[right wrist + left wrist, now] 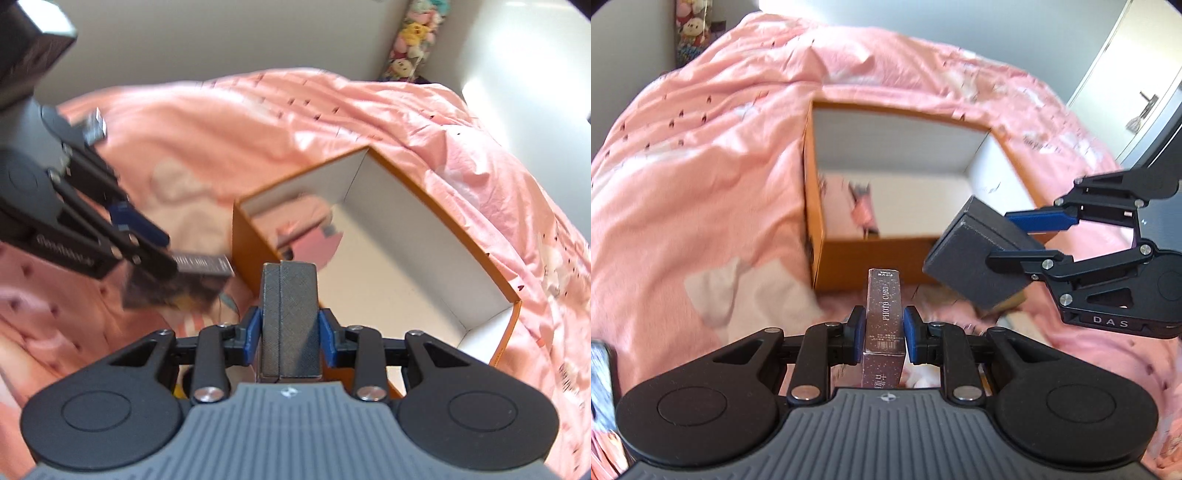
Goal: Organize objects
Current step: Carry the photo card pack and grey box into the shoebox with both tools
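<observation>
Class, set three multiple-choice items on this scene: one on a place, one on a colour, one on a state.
1. Where does the open box sit?
A on a pink bedcover
B on a shelf
C on a floor

2. What colour is the box's outside?
A green
B orange
C black

3. What do the left tongs do?
A hang open
B grip the card pack
C grip a cup

Key: 1 A, bedcover surrounds it; 2 B, its outer walls are orange; 3 B, blue pads press the pack's sides.

Between my left claw's pads, the glittery card box reads "PHOTO CARD" along its narrow side. On my right claw's black body, off to the right, I read "DAS".
</observation>
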A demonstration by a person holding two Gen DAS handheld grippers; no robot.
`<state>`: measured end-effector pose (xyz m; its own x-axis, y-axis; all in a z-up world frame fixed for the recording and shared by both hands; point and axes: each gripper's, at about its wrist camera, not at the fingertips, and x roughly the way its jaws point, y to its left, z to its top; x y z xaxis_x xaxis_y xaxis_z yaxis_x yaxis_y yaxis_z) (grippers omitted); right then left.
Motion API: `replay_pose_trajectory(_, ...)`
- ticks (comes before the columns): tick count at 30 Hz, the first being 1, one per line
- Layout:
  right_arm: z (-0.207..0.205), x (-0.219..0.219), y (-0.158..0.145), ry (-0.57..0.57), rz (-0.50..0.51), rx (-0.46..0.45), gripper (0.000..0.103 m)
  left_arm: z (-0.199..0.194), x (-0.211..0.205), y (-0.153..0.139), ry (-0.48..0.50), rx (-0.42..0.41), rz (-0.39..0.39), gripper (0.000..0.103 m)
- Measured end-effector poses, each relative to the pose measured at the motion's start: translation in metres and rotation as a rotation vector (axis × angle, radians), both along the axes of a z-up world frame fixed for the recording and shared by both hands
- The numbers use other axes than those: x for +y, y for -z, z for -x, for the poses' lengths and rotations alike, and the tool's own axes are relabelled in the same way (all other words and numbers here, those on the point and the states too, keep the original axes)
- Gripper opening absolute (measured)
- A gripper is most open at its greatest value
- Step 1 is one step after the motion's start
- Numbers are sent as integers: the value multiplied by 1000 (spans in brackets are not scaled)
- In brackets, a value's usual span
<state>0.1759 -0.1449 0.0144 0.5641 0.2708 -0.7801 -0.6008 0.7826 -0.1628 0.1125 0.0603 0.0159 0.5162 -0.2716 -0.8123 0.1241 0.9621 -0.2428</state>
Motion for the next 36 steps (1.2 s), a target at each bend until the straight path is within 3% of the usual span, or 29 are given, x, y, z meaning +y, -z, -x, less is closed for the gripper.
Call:
replay_pose_trajectory(8,-14,-28,-36,181,-221,-45,36,-29,-2,-42,6,-110,4,24)
replay_pose_trajectory(14,-39,-52,-37,354,-350,-59,36,-63,-12,-54,-9,-155,54,24)
replay_pose_trajectory(18,-56,-63,-19,447,-413,-17,36,-84,-22,-41,-42,-167,48,24)
replay_pose_trajectory(26,-82,-81,21,610,-460,66,36,-111,-40,4,-16,-136,19,24)
replay_pose_trajectory(36,-95,-89,66,706,-508,187,36,-107,-68,38,63,-175,-121,24)
